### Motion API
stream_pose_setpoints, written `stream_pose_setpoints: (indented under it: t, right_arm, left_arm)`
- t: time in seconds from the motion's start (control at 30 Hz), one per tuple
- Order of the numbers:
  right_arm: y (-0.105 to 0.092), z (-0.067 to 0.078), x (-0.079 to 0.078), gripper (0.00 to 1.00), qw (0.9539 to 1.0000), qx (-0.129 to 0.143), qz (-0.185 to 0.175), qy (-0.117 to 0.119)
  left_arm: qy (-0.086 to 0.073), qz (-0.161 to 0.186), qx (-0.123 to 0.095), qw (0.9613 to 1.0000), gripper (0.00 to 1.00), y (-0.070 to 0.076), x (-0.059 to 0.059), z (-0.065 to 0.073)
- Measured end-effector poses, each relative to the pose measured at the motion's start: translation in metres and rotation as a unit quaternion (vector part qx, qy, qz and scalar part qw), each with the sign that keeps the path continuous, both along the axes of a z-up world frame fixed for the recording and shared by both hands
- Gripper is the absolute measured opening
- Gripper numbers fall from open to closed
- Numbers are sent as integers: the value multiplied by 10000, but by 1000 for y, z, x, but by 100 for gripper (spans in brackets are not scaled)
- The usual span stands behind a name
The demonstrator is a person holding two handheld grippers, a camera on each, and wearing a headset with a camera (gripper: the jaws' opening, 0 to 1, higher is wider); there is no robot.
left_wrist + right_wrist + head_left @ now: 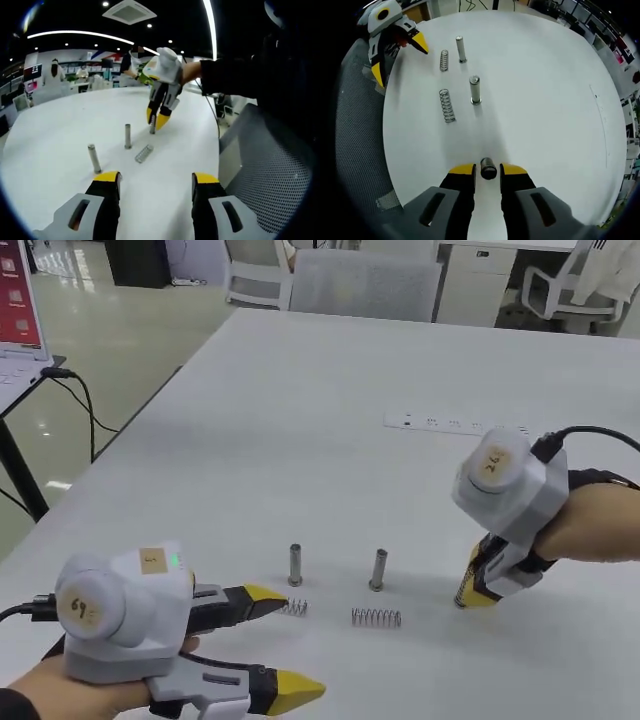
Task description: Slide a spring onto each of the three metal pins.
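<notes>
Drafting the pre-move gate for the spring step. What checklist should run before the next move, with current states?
1. All three pins upright, as seen in the head view: left pin, middle pin, third pin: ok.
2. Springs free to pick: short spring and long spring lie loose on the table: ok.
3. Left gripper tongs open, near the short spring: ok.
4. Right gripper tongs straddle the third pin; contact: cannot tell.
5. Spring already on the third pin: cannot tell.
6. Left pin and middle pin loaded: not ok, both bare.
</notes>
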State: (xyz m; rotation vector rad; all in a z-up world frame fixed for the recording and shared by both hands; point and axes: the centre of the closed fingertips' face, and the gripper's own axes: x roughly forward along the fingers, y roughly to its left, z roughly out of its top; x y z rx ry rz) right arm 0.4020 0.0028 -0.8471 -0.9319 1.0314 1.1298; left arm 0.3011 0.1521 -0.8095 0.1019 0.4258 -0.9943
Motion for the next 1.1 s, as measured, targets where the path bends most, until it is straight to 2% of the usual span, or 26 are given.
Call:
stream_pose_setpoints:
  t: [0.2,0.63,0.93,1.1]
  right_arm:
    - [-1,1,-1,25,9999,70,-76,-17]
    - [-2,2,-9,47,9989,383,-266,-26]
    - [0,9,-16,59,9954,845,-428,-125]
    - [2,16,-23,64,9905,1245,-533,-219]
  left_arm:
    - [3,-24,7,10000,52,-1,0,0]
    - [16,-111,43,9999,51,-3,-2,-1]
    - [17,-214,103,9997,51,-5,-2,-1]
    - [6,-292,135,9995,50,-8,-1,1]
